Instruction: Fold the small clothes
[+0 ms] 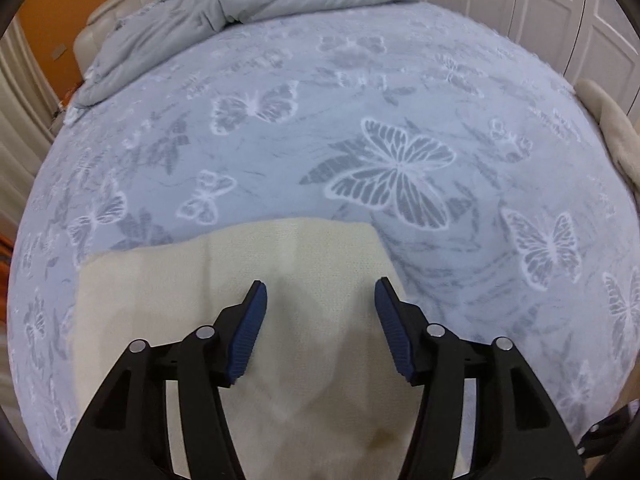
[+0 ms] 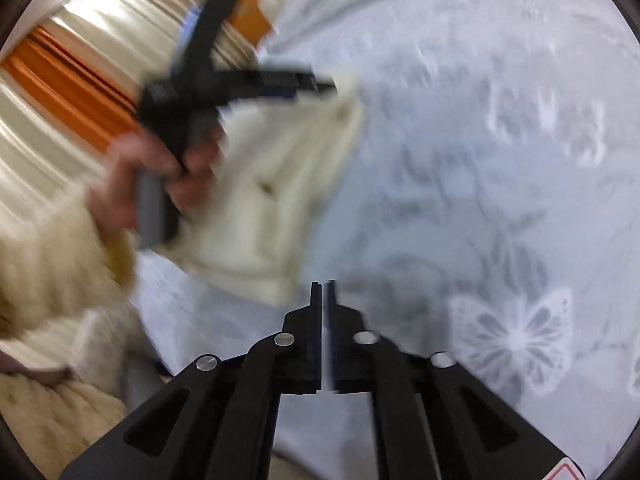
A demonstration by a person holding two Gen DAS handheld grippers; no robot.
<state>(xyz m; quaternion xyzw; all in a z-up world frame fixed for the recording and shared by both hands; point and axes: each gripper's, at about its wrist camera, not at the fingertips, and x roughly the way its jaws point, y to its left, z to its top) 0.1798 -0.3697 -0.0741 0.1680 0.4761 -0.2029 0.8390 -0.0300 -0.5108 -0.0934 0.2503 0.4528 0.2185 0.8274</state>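
Left gripper (image 1: 320,300) hovering over the cream knitted garment (image 1: 248,280); right gripper (image 2: 323,292) sitting off to the side, empty.

The garment is lying flat on the pale blue butterfly-print bedspread (image 1: 400,100), folded into a rough rectangle, probably just laid down there so the fold sets. Left blue-padded fingers (image 1: 252,320) are standing apart, released, nothing between them, cloth below. Right fingers are nearly closed with only a thin gap, gripping nothing, over bare bedspread just beside the garment. Right view is blurring heavily.
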